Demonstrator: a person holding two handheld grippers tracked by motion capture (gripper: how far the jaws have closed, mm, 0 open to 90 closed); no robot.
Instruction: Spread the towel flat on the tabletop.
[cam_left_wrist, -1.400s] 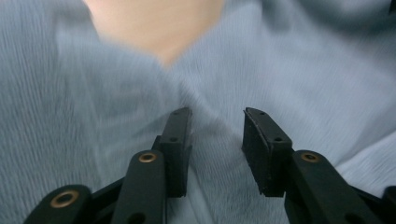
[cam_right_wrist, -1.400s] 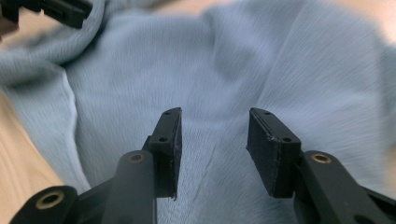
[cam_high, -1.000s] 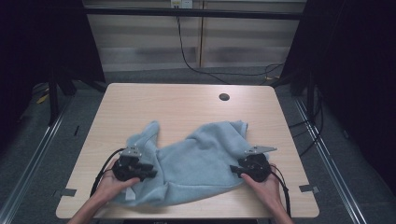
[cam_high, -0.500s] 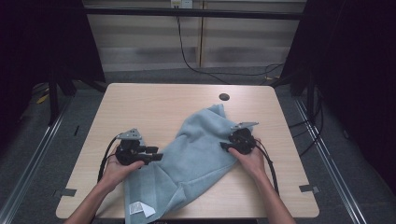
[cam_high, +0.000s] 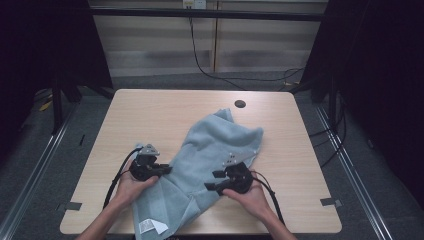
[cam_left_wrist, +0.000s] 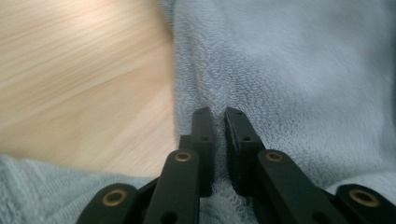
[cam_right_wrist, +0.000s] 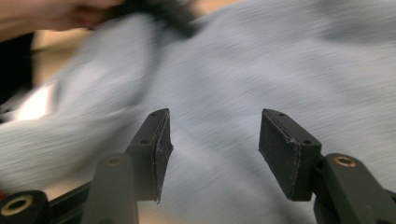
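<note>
A pale blue towel (cam_high: 215, 160) lies on the wooden table (cam_high: 150, 115) in a long rumpled band that runs from the far middle, just short of a small dark hole (cam_high: 240, 104) in the tabletop, down to the near edge, where it hangs slightly over. The left gripper (cam_high: 162, 170) sits at the towel's left edge in the near half of the table, pointing right into the cloth. In the left gripper view the left gripper's jaws stand almost together with a ridge of terry pile pinched between them at the towel's border, bare wood lying just to their left; they have just been closing, and the cloth is in their grip. The right gripper (cam_high: 214, 180) rests over the right side of the towel, nearer the table's near edge than its far one, pointing left across the cloth. Its jaws stand wide apart and have just been opening; in the right gripper view the towel spreads below and beyond them, blurred, and the pads do not press on it.

The towel is soft, looped terry, folded over itself along its length with shallow creases. At its near left corner a white label (cam_high: 146, 226) and a turned-up white patch (cam_high: 161, 227) show
</note>
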